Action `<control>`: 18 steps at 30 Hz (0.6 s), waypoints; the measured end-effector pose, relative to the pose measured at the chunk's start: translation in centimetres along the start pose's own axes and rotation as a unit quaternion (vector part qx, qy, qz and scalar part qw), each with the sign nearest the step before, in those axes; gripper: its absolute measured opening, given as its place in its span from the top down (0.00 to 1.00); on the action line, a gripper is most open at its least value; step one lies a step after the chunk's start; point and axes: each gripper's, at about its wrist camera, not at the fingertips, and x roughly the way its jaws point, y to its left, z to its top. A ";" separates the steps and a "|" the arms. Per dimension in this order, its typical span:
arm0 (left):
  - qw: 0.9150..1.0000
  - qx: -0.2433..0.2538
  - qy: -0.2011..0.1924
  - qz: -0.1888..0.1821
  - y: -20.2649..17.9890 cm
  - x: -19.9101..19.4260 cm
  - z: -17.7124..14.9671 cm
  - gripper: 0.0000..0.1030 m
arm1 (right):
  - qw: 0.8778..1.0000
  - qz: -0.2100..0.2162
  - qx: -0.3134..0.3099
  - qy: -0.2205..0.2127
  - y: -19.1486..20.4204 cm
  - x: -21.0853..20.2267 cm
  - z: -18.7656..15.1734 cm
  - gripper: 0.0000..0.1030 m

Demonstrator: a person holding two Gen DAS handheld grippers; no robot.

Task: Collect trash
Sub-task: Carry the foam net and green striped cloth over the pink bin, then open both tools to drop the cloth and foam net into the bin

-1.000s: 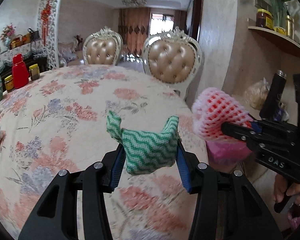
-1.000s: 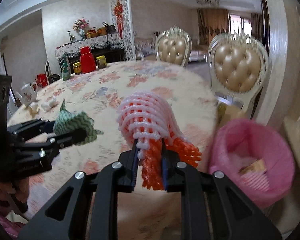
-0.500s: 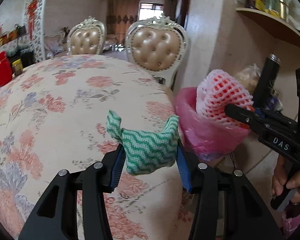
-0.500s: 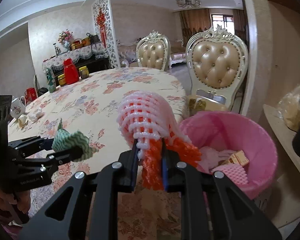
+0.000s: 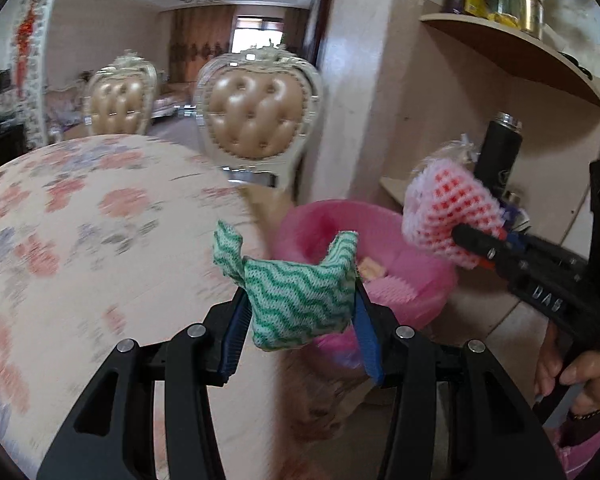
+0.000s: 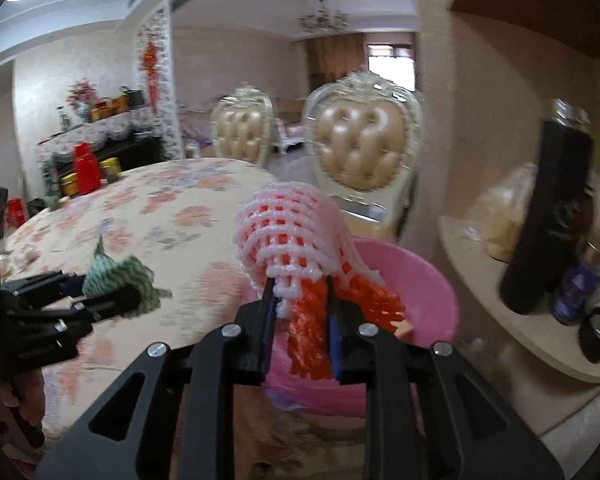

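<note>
Both grippers swung off the table toward the bin [image 5: 384,220] — left gripper [image 5: 300,304] clamps the cloth [image 5: 300,300], right gripper [image 6: 302,312] pinches the net [image 6: 295,236], so the drop looks next.

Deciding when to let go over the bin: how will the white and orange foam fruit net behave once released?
The white and orange foam mesh net bulges under the right gripper, so it's probably soft and springy. Likely very light, so it may drift or catch the pink plastic bin's rim.
</note>
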 end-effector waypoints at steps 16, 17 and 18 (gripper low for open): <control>0.997 -0.019 0.041 -0.058 -2.7 15.6 6.5 0.16 | 0.997 -0.053 0.030 0.046 -7.7 6.6 -0.2 0.40; 0.997 -0.017 0.040 -0.060 -2.5 15.5 6.6 0.15 | 0.997 -0.052 0.032 0.044 -7.8 6.3 -0.2 0.40; 0.998 -0.015 0.039 -0.053 -2.3 15.1 6.7 0.14 | 0.997 -0.054 0.033 0.043 -7.8 6.0 -0.3 0.40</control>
